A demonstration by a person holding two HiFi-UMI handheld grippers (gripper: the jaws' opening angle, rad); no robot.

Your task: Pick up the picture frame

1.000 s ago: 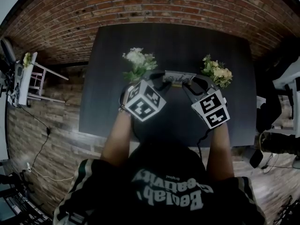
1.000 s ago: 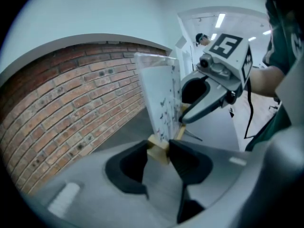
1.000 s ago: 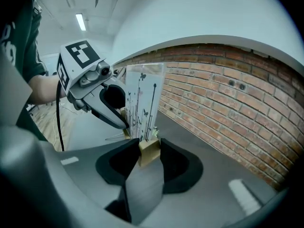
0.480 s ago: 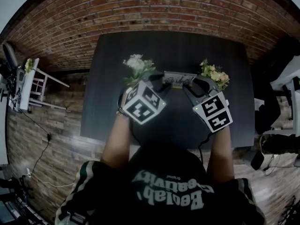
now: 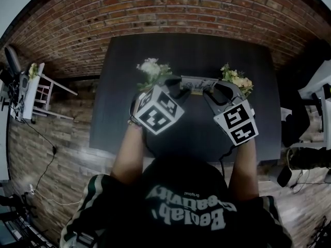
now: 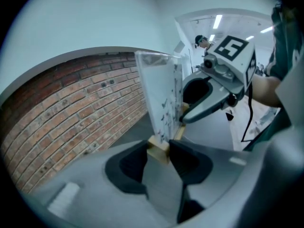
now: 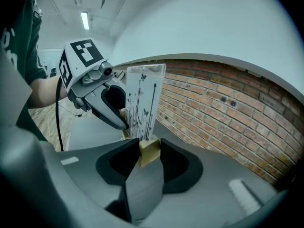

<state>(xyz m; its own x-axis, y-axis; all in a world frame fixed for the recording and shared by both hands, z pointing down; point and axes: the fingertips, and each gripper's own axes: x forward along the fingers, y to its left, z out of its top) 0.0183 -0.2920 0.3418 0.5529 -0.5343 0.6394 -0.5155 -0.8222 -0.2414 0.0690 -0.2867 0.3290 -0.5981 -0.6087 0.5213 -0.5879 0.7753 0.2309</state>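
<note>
Scene: I run two claws over a dark counter (image 5: 191, 50) set against a brick wall (image 5: 170, 9).
Frame: the picture frame (image 5: 198, 84) stands upright between the claws, a clear panel printed with stems and butterflies. By my reading it is just clear of the counter.
Left claw (image 6: 158, 145): narrowed onto the wooden foot (image 6: 157, 153) at the frame's left end, pads pressing both sides.
Right claw (image 7: 149, 146): clamped the same way on the foot at the other end.
Neighbours: one flower bunch (image 5: 152, 68) sits just beside the left claw and another (image 5: 238, 79) just beside the right.
Risk, tilt: each hold is only on a small foot, so if I raise one hand faster the frame could twist out.
Risk, spread: if my hands drift apart, a foot may slide off its pads.
Risk, flowers: a sideways swing could knock either bunch.
</note>
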